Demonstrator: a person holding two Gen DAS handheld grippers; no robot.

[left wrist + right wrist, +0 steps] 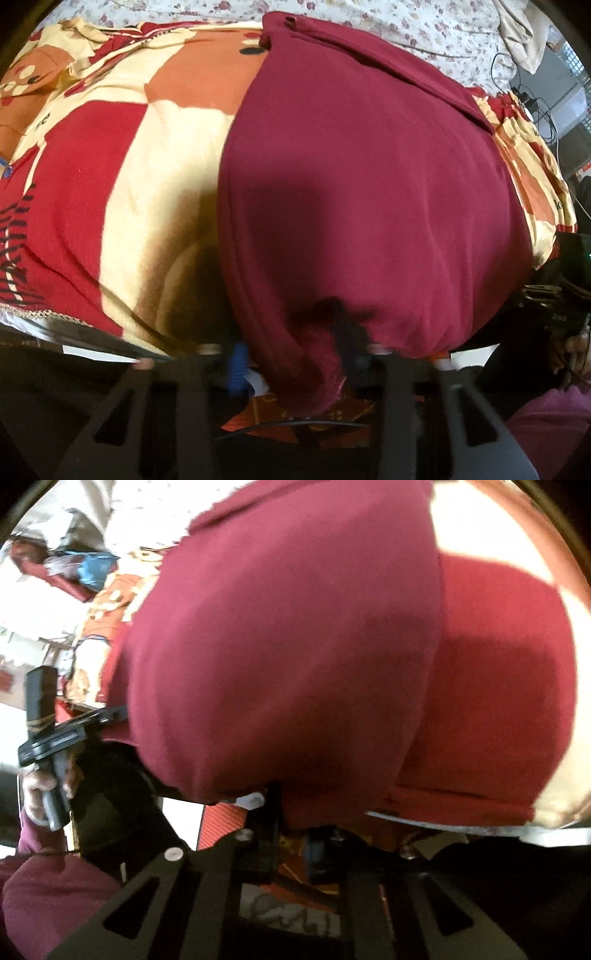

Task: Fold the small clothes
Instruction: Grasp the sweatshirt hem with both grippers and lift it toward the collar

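Note:
A maroon garment lies spread on a bed and fills most of both views. Its near hem hangs over the bed's front edge. My left gripper is at that hem and is shut on a bunched fold of the maroon cloth. My right gripper is at the hem's other end, its fingers close together with cloth draped over their tips. The left gripper and the hand holding it show at the left of the right wrist view.
A red, cream and orange patterned blanket covers the bed under the garment. A floral sheet lies at the back. Cables and a white box sit at the far right. Red patterned floor shows below the bed edge.

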